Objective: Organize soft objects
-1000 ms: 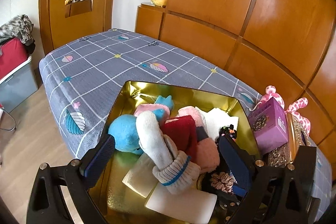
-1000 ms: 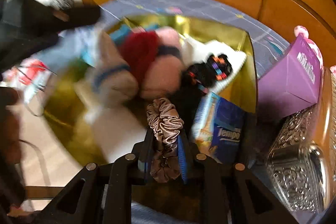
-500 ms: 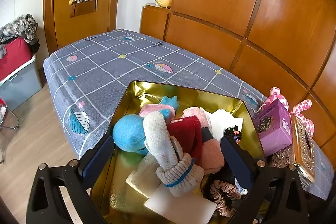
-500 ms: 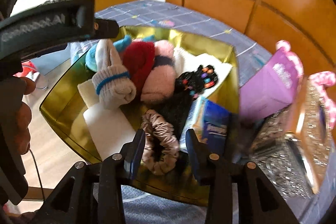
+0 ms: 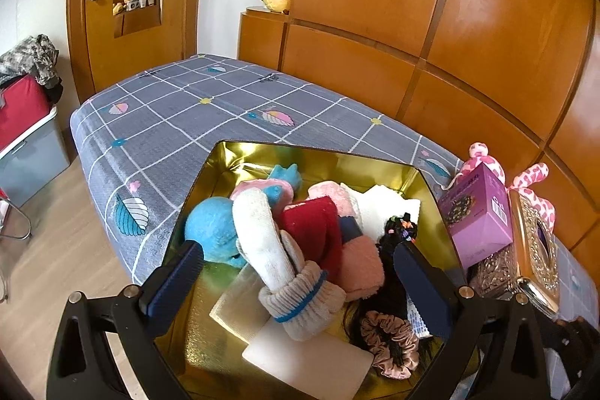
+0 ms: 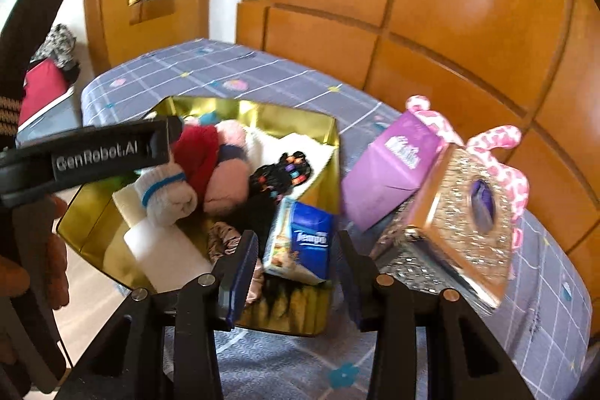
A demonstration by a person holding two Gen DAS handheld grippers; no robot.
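A gold tin on the bed holds soft things: a blue plush, a white sock, a red cloth, a pink cloth and a brown satin scrunchie. A blue Tempo tissue pack leans at the tin's right side. My left gripper is open above the tin, empty. My right gripper is open and empty above the tin's near edge, with the scrunchie lying below its left finger.
A purple box, an ornate silver tissue box and a pink spotted plush sit right of the tin. The grey checked bed runs back to wooden panels. A grey bin stands on the floor at left.
My right gripper has opened and let go of the scrunchie, which now lies in the tin, then drawn back and up. The left gripper has risen a little.
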